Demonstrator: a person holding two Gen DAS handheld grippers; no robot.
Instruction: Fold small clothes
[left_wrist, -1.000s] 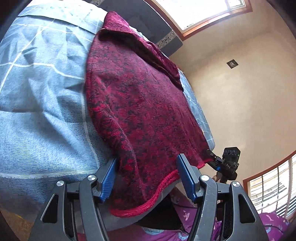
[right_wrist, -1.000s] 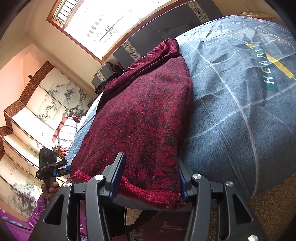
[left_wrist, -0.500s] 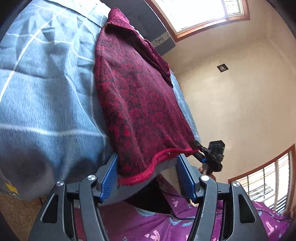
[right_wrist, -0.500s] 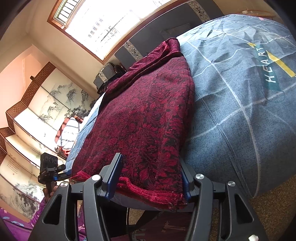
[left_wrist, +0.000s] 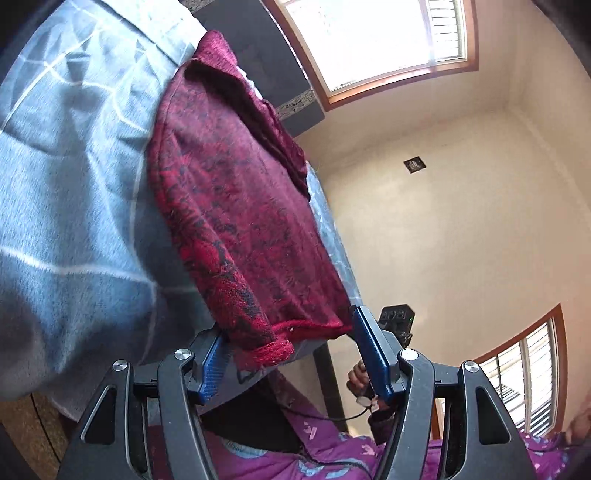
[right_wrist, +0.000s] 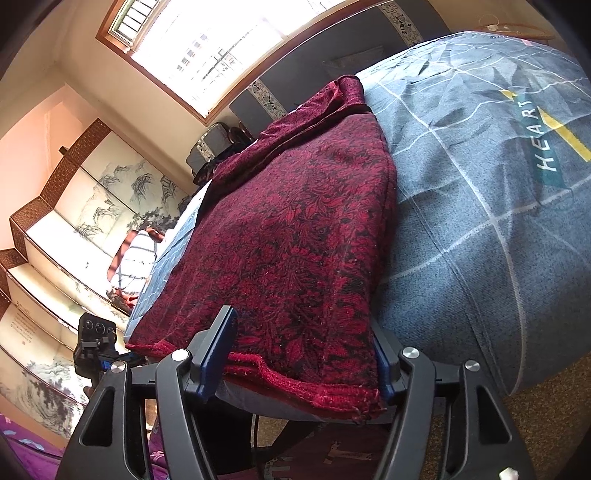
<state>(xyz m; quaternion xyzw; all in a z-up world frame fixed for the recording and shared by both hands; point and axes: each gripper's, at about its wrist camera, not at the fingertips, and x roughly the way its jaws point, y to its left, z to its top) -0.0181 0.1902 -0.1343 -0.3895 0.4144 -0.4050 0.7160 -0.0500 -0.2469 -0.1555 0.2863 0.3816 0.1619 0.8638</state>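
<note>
A dark red patterned garment (left_wrist: 240, 206) (right_wrist: 295, 229) lies flat on a blue-grey bedspread (left_wrist: 74, 221) (right_wrist: 480, 221), its hem at the bed's near edge. My left gripper (left_wrist: 290, 326) stands open astride one hem corner, which is curled up between the blue pads (left_wrist: 373, 354). At the other hem corner, my right gripper (right_wrist: 301, 321) has its jaws opening, with the hem lying loose between them. Each view shows the other gripper past the hem: the right gripper (left_wrist: 397, 319) and the left gripper (right_wrist: 94, 339).
A dark headboard (right_wrist: 295, 85) and a bright window (right_wrist: 207, 48) stand behind the bed. Painted wall panels (right_wrist: 92, 206) line one side. A hand (left_wrist: 360, 380) and purple printed cloth (left_wrist: 332, 454) are below the bed edge, over brown floor (right_wrist: 546, 413).
The left view has swung and tilted, and the hem corner between the left jaws has bunched into a curl. The right jaws stand slightly wider; the right view is otherwise steady.
</note>
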